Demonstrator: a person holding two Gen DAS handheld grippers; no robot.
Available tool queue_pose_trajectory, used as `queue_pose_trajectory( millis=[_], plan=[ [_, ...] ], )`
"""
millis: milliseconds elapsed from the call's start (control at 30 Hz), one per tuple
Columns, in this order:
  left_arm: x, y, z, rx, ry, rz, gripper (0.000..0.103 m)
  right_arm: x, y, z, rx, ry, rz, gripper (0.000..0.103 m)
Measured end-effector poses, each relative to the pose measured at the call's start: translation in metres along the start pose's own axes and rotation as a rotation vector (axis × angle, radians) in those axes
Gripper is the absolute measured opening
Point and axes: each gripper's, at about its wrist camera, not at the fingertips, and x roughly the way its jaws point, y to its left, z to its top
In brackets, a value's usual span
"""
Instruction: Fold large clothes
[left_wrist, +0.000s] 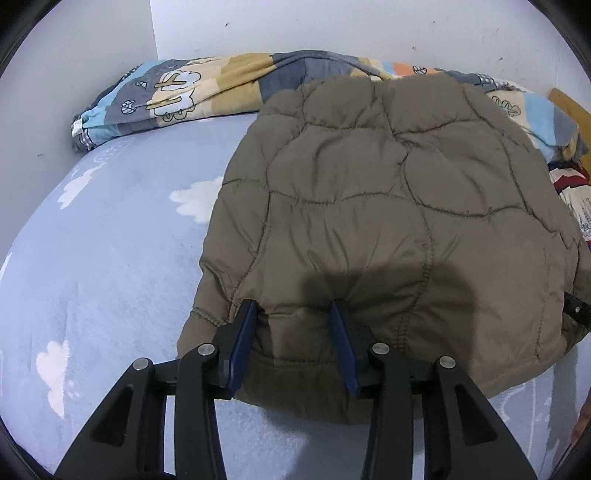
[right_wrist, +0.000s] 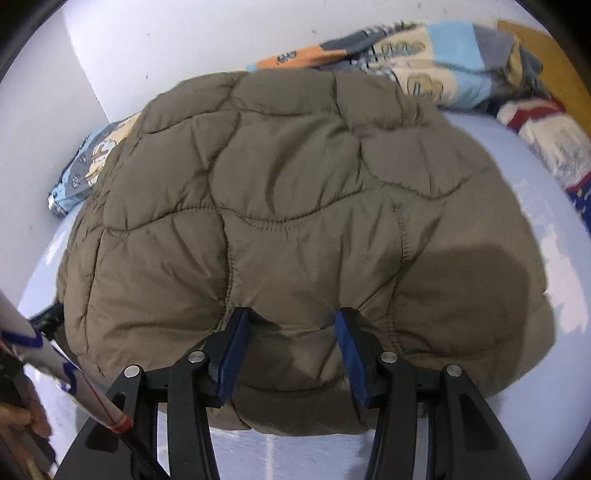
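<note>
Black linkage arms and blue pads fill the bottom of both wrist views, so we start there. We see the left gripper (left_wrist: 295, 306) with its jaws part open and a thick fold of the olive quilted jacket (left_wrist: 388, 206) bunched between them; both blue pads (left_wrist: 242, 343) sit against the fabric, though we cannot tell how firmly they press, since the padding fills the gap. To the left of this gripper lies bare pale-blue bedsheet (left_wrist: 103, 266) with white cloud prints; ahead of it the jacket spreads out away from the jaws, its near hem drooping below the pads. Beyond the jacket, against the white wall (left_wrist: 332, 26), a patterned quilt (left_wrist: 177, 92) is rolled along the far edge of the bed. At the right edge of this view a dark gripper tip touches the jacket's side. We see the right gripper (right_wrist: 291, 315) in the same posture: jaws part open, the jacket's (right_wrist: 295, 177) near edge gathered between its blue pads (right_wrist: 351, 354), contact visible, grip strength unclear. Left of it a white pole (right_wrist: 55, 365) with red and blue markings crosses the corner, with a hand (right_wrist: 26, 417) beside it. To its right lies more sheet (right_wrist: 546, 173), and far right a red and white cloth (right_wrist: 543, 122).
</note>
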Motion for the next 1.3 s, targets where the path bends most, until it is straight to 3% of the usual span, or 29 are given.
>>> queue_pose_trajectory(
  millis=[133,267,367,433,500,600,700,733,867,1100,1300],
  plan=[
    [-0.031,0.019,0.01,-0.097,-0.068,-0.059,0.041,-0.036,-0.017,0.012,0.094,-0.061,0.075,0.052],
    [-0.035,0.041,0.009,-0.148,-0.077,-0.06,0.042,-0.066,-0.052,0.017,0.172,-0.127,0.005,0.052],
    [-0.017,0.048,0.003,-0.156,-0.019,-0.05,0.042,-0.061,-0.084,0.014,0.257,-0.095,-0.041,0.052],
    [-0.01,0.046,0.0,-0.148,-0.001,-0.042,0.046,-0.05,-0.099,0.005,0.319,-0.062,-0.026,0.052],
    [-0.006,0.042,0.0,-0.119,0.009,-0.013,0.05,-0.037,-0.102,0.0,0.33,-0.01,-0.012,0.052],
    [-0.007,0.047,0.003,-0.136,0.022,-0.014,0.052,-0.037,-0.103,0.003,0.335,-0.007,-0.015,0.052],
    [-0.018,0.067,0.01,-0.247,0.027,-0.08,0.053,-0.06,-0.116,0.007,0.406,-0.064,0.031,0.052],
    [-0.021,0.074,0.012,-0.277,0.025,-0.087,0.059,-0.069,-0.123,0.008,0.433,-0.086,0.038,0.052],
    [-0.025,0.105,0.009,-0.413,0.044,-0.119,0.063,-0.09,-0.157,-0.006,0.571,-0.127,0.027,0.059],
    [-0.008,0.126,-0.01,-0.621,0.181,-0.193,0.069,-0.079,-0.201,-0.037,0.749,-0.081,0.1,0.068],
    [-0.002,0.124,-0.018,-0.694,0.194,-0.26,0.07,-0.066,-0.202,-0.046,0.827,-0.065,0.174,0.069]
  ],
)
